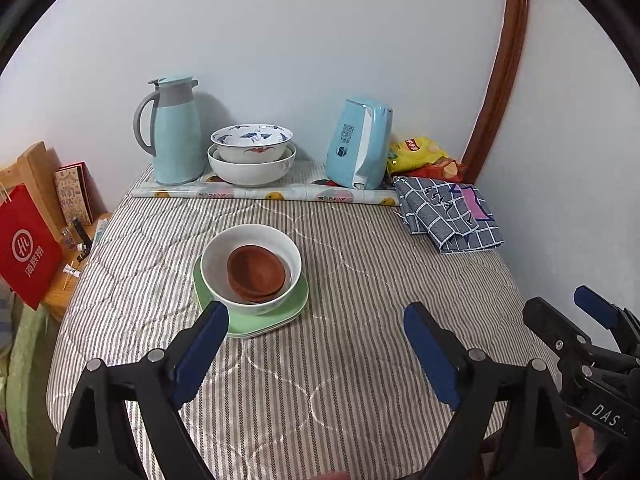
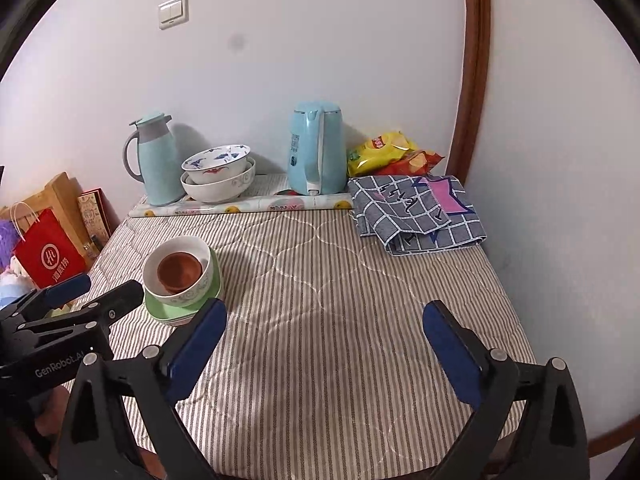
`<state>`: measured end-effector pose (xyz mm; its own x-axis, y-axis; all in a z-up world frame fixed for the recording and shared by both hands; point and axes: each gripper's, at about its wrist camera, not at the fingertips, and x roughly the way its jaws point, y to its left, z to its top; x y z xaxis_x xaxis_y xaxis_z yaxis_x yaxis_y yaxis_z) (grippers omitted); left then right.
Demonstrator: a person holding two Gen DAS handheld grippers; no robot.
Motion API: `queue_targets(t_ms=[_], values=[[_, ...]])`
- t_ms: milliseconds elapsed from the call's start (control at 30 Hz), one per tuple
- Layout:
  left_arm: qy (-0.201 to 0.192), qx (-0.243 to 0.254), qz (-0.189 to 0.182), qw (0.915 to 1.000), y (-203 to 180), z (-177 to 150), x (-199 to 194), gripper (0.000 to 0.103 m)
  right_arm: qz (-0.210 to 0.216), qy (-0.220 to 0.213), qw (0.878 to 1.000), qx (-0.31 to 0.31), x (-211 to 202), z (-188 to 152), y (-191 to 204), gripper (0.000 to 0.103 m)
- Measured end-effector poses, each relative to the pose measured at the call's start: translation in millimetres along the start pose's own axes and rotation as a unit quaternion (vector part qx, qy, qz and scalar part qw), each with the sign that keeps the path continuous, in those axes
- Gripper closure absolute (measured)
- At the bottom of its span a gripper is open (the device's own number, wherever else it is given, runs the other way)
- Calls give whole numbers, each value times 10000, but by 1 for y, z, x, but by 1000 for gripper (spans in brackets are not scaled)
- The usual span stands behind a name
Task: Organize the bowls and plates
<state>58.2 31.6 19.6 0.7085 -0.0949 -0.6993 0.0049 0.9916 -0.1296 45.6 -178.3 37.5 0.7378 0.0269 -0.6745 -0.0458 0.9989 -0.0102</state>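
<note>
A white bowl (image 1: 224, 280) stands on green plates (image 1: 280, 316) in the middle of the striped table; brown saucers (image 1: 256, 274) lie inside it. The same stack shows in the right wrist view (image 2: 176, 300). Two more bowls, a blue-patterned one (image 1: 252, 142) nested in a white one (image 1: 252, 170), stand at the back by the wall. My left gripper (image 1: 316, 330) is open and empty just in front of the stack. My right gripper (image 2: 324, 328) is open and empty over bare table to the right of the stack.
A blue thermos jug (image 1: 176, 132) and a blue kettle (image 1: 360, 144) stand at the back on a rolled mat (image 1: 264, 192). Snack bags (image 1: 420, 154) and a folded checked cloth (image 1: 448, 216) lie at the back right. A red bag (image 1: 24, 248) stands left of the table.
</note>
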Motion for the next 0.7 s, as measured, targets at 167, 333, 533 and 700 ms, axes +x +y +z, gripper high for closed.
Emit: queue_targets(t_ms=[167, 333, 533, 700], values=[[19, 40, 48, 10000, -2, -2, -1, 14, -7, -8, 10000, 10, -2, -2, -2, 6], [3, 33, 46, 10000, -2, -3, -2, 14, -16, -13, 10000, 35, -3, -3, -5, 6], [-9, 61, 53, 10000, -3, -3, -3, 14, -5, -19, 10000, 68, -4, -4, -6, 6], [-9, 30, 40, 10000, -2, -3, -4, 14, 17, -18, 10000, 84, -5, -4, -7, 6]])
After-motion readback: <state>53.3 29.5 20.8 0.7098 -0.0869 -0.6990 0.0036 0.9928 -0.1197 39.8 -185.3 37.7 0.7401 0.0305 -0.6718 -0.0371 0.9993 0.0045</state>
